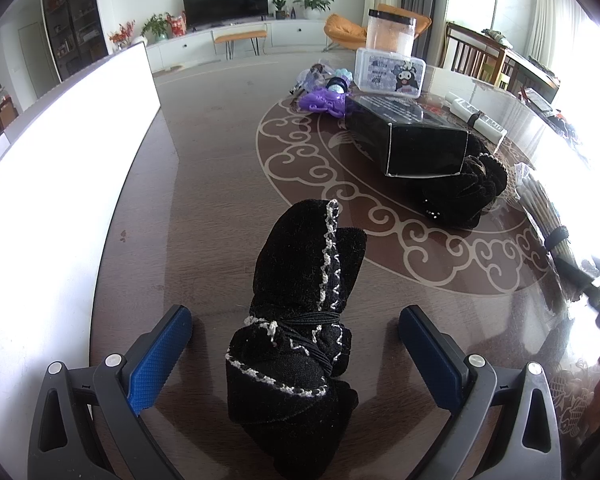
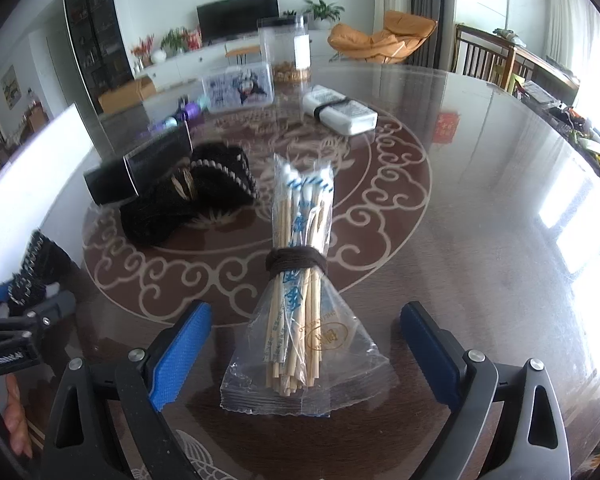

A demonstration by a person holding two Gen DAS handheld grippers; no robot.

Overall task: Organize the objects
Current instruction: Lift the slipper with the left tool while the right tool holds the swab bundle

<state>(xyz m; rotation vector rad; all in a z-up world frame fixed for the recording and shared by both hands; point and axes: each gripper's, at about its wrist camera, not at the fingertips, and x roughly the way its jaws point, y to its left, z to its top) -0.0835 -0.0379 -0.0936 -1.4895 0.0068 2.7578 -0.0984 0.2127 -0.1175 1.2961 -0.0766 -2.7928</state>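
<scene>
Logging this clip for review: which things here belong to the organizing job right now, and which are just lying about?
In play:
left gripper, open around the black knit bundle
right gripper, open around the chopstick bundle

Lying about:
black box
second black knit item
purple toy
cartoon-print box
clear jar
white banded packets

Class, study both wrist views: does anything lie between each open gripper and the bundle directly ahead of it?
Nothing visible does. The left gripper is open with the black cloth bundle already lying between its fingers. The right gripper is open around the bagged cotton swab bundle, with only bare table beside it.
</scene>
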